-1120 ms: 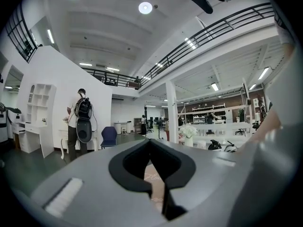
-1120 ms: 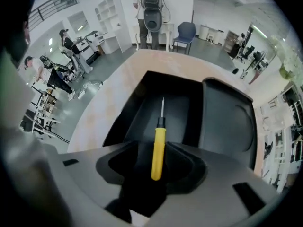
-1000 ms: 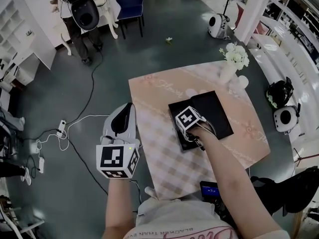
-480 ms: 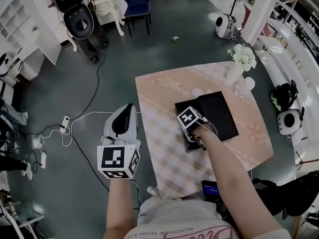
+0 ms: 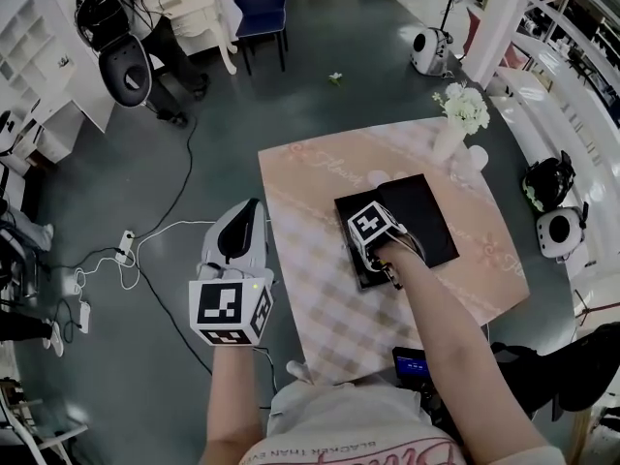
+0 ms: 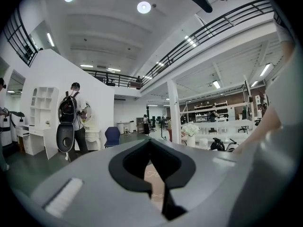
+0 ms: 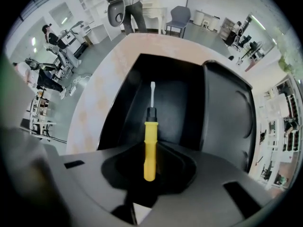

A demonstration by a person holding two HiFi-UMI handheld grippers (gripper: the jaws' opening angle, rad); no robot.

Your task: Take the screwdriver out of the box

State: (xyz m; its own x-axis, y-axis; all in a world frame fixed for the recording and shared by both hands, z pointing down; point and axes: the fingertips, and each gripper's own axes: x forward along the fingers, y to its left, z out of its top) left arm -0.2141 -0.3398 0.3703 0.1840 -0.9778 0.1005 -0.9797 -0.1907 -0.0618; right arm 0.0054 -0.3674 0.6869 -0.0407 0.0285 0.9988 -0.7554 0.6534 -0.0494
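The right gripper (image 7: 149, 167) hangs over the open black box (image 7: 189, 103), and its 2 jaws are clamped on the yellow handle of the screwdriver (image 7: 150, 141). The tool's black collar and pale shaft point straight ahead along the box's dark tray, so the screwdriver has not yet left the box; whether it is touching the tray floor or is just above it cannot be told. The raised lid (image 7: 229, 117) stands to the right of the tray. The left gripper (image 5: 247, 216) is well to the left of the box, past the edge of the pink checked table (image 5: 320, 298) on which the box sits, with its 2 jaws together and nothing between them.
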